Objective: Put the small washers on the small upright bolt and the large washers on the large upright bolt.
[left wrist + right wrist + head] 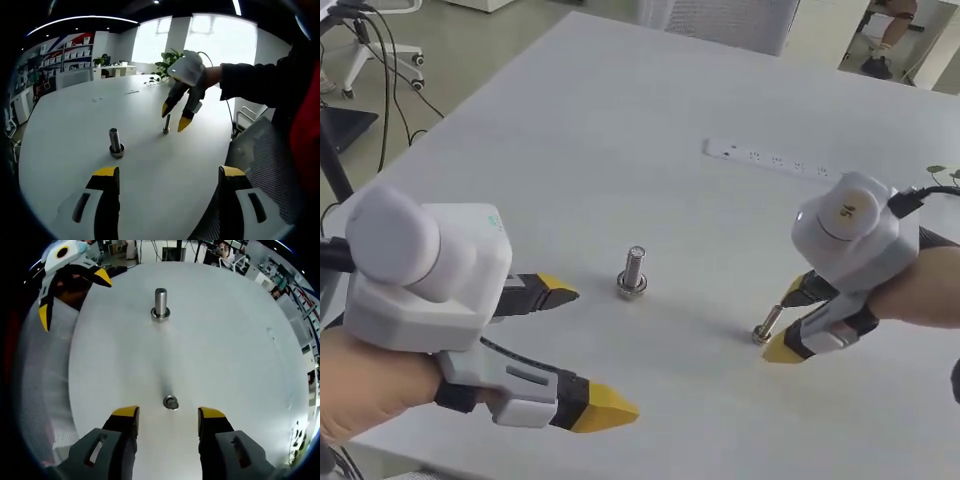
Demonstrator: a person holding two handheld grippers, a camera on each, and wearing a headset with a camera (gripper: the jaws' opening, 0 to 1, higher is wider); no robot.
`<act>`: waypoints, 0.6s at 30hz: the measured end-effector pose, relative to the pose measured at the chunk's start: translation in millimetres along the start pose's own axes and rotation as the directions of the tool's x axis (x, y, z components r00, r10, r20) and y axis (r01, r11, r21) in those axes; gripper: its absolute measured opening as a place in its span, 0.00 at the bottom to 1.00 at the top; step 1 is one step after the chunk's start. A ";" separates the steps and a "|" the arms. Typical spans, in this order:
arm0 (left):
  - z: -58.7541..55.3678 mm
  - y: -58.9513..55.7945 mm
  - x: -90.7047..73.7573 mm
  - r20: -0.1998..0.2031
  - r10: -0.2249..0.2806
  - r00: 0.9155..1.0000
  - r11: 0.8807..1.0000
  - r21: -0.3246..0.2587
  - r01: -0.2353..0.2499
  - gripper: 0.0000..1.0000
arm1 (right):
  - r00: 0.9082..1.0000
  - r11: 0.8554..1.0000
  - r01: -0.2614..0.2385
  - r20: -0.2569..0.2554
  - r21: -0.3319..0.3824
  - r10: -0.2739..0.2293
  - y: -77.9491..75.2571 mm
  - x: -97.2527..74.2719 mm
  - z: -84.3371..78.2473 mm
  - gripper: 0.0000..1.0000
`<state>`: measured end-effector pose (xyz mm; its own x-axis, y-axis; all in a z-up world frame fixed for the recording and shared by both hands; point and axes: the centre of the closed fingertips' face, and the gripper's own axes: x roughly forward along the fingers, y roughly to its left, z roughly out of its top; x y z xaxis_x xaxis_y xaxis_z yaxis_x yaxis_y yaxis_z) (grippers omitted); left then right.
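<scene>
Power strip (760, 158) end behind right tongs (782, 320)

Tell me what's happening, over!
Left gripper open, hovering. Right gripper open, tips at small bolt. Large bolt upright. Power strip well clear.

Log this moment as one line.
left gripper open, hovering | right gripper open, at small bolt | large bolt upright, untouched

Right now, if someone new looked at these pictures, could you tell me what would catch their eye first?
Probably the large upright bolt, standing by itself near the middle of the white table. Next comes the open right claw, with the small bolt just off its yellow tips, and the open left claw hovering at the lower left of the head view.
</scene>
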<state>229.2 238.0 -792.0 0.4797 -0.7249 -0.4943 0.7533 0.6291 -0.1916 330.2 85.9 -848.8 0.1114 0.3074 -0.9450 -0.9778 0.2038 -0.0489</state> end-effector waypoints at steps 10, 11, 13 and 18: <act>1.1 -0.6 0.9 0.001 -0.005 1.000 1.000 0.005 0.005 0.81 | 0.998 0.999 0.023 0.050 0.031 -0.025 3.1 -4.0 -0.5 0.65; 1.3 -0.4 0.7 0.001 -0.004 1.000 1.000 0.005 0.004 0.81 | 0.997 0.999 0.034 0.067 0.038 -0.037 2.3 -4.5 1.0 0.68; 1.6 -0.2 0.6 0.002 -0.004 1.000 1.000 0.005 0.004 0.81 | 0.995 0.998 0.037 0.087 0.047 -0.041 2.7 -5.6 2.6 0.73; 1.2 -0.3 1.0 0.000 -0.004 1.000 1.000 0.007 0.004 0.81 | 0.992 0.997 0.049 0.117 0.061 -0.056 3.8 -8.4 3.6 0.78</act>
<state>230.0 236.7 -791.3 0.4770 -0.7273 -0.4934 0.7582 0.6245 -0.1876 326.2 87.5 -839.9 0.1856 0.4021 -0.8966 -0.9585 0.2750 -0.0751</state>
